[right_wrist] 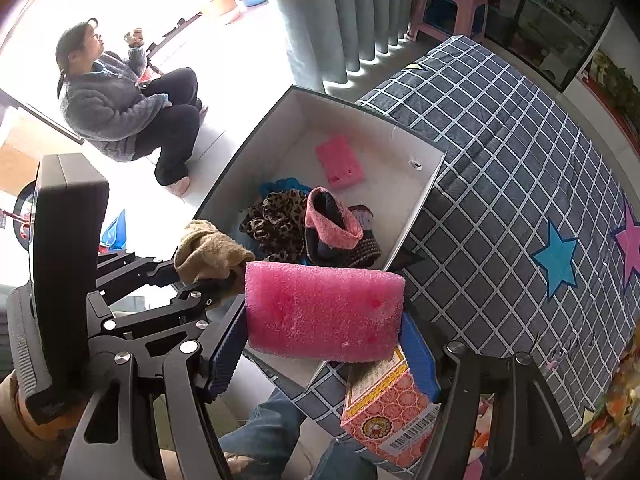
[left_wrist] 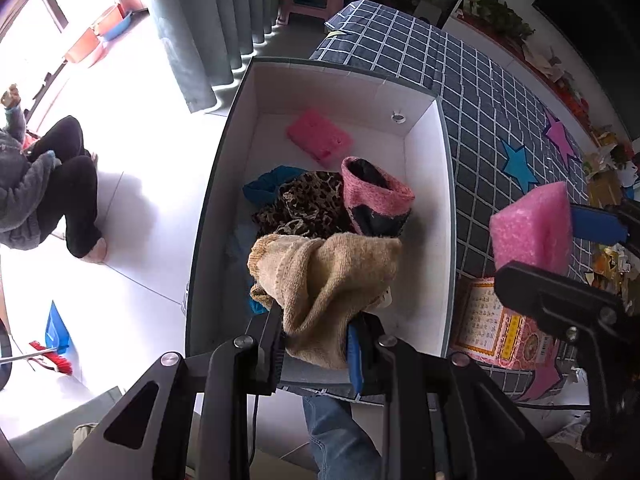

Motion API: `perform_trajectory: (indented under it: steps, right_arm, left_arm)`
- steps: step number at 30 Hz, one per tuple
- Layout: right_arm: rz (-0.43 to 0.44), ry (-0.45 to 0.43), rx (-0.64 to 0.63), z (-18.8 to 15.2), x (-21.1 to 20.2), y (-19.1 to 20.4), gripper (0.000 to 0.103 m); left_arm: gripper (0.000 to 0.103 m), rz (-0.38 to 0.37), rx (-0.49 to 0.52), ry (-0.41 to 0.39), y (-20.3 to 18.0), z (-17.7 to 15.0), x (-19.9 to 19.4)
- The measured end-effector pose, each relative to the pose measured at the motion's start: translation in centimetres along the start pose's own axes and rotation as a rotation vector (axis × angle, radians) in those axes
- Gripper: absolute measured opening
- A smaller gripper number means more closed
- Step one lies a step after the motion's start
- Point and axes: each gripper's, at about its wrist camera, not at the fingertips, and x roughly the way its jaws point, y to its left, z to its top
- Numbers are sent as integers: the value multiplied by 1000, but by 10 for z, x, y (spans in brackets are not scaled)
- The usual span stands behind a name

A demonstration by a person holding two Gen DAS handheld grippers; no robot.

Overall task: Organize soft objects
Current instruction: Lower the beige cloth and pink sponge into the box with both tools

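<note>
My left gripper [left_wrist: 316, 344] is shut on a beige knitted sock [left_wrist: 328, 276] and holds it over the near end of a white open box [left_wrist: 446, 240]. My right gripper [right_wrist: 320, 344] is shut on a pink foam block [right_wrist: 324, 312] just right of the box; it also shows in the left wrist view [left_wrist: 532, 228]. Inside the box lie a pink foam piece [left_wrist: 320, 138], a leopard-print cloth [left_wrist: 304, 204], a pink-and-dark sock [left_wrist: 376, 196] and a blue cloth [left_wrist: 264, 184]. The beige sock also shows in the right wrist view [right_wrist: 208, 252].
The box stands on a table with a grey checked cloth [left_wrist: 480, 92] bearing star shapes. A pink printed carton [right_wrist: 388, 412] lies near the table's front edge. A person [right_wrist: 128, 108] sits on the floor to the left. A broom [left_wrist: 52, 360] lies on the floor.
</note>
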Motion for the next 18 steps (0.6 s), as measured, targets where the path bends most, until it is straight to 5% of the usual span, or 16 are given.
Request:
perform_trajectory:
  steps: [18]
  right_arm:
    - [-22, 6, 44, 43, 18, -27, 72]
  left_arm:
    - [27, 20, 0, -9, -6, 51, 13]
